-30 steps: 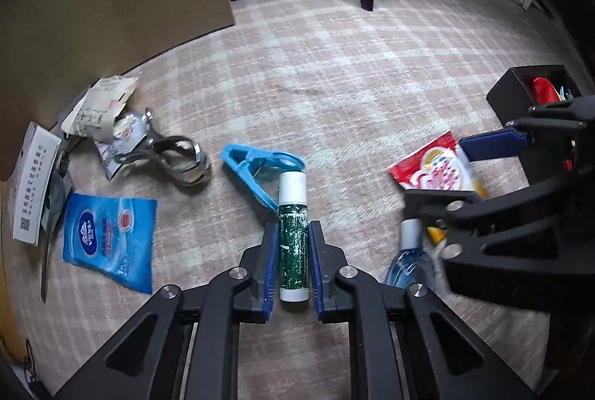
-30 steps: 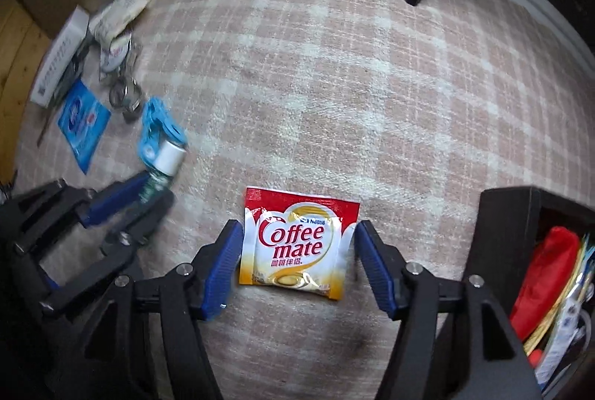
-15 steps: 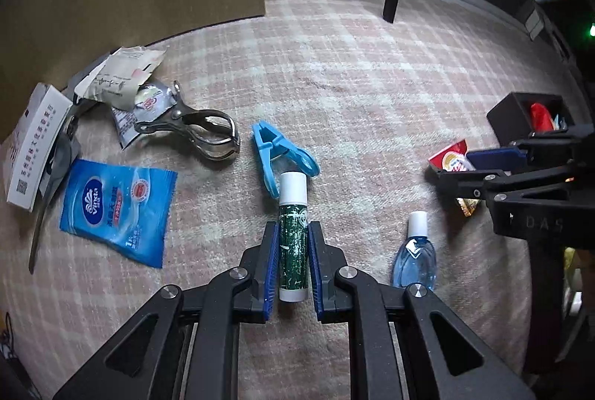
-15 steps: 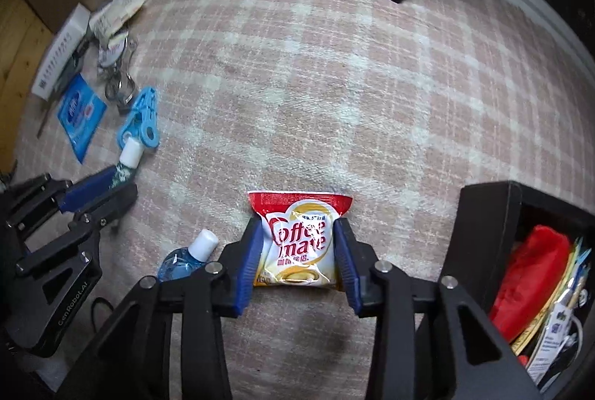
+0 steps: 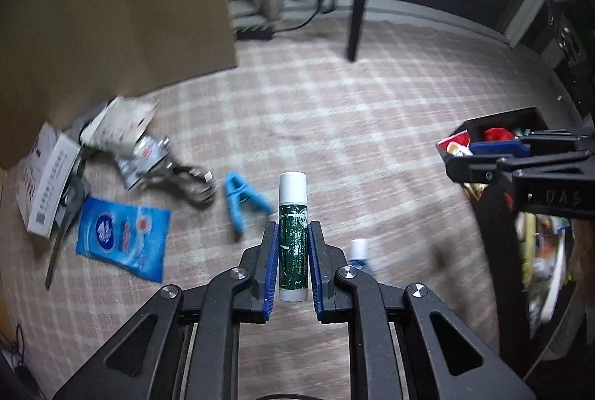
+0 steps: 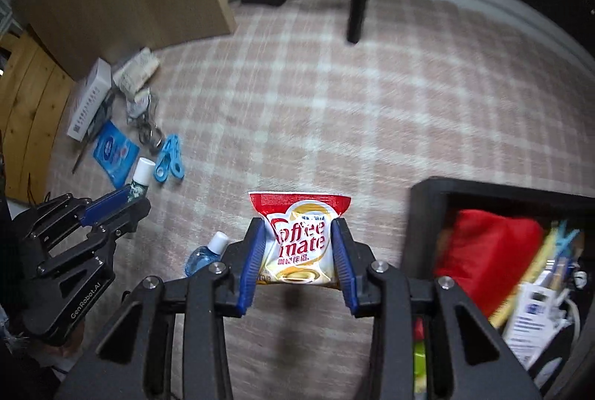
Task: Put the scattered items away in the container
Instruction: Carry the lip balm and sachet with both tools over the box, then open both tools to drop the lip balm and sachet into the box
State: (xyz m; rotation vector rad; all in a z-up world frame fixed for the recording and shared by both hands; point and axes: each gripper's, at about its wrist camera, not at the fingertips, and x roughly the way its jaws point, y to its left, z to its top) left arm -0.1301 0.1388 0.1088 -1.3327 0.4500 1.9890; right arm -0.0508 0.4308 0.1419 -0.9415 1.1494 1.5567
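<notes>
Pink-and-cream checked carpet: the floor under everything, with loose items at the left and the container at the right.
Left gripper: black arms with blue pads, clamped on both sides of a green tube with a white cap; the tube stands along the fingers, cap end away from the camera, clear of the carpet.
Right gripper: black arms with blue pads pressed on the two side edges of a red-and-white Coffee mate sachet, which bows between them; its red top edge sticks out past the fingertips, above the carpet.
Container: a black open-topped box just to the right of the sachet, holding a red crumpled bag, a blue clip, printed papers and other packets.
Small clear blue bottle with a white cap: lying on the carpet between the two grippers, near the right gripper's left finger.
Light blue plastic clip: on the carpet just left of the tube's cap.
Blue tissue packet: flat on the carpet, left of the clip.
Metal pliers-like tool: between the packet pile and the clip; blurred.
White printed carton: at the far left, beside crumpled pale wrappers.
Brown board: upright behind the pile.
Black furniture leg: standing on the carpet's far edge.
</notes>
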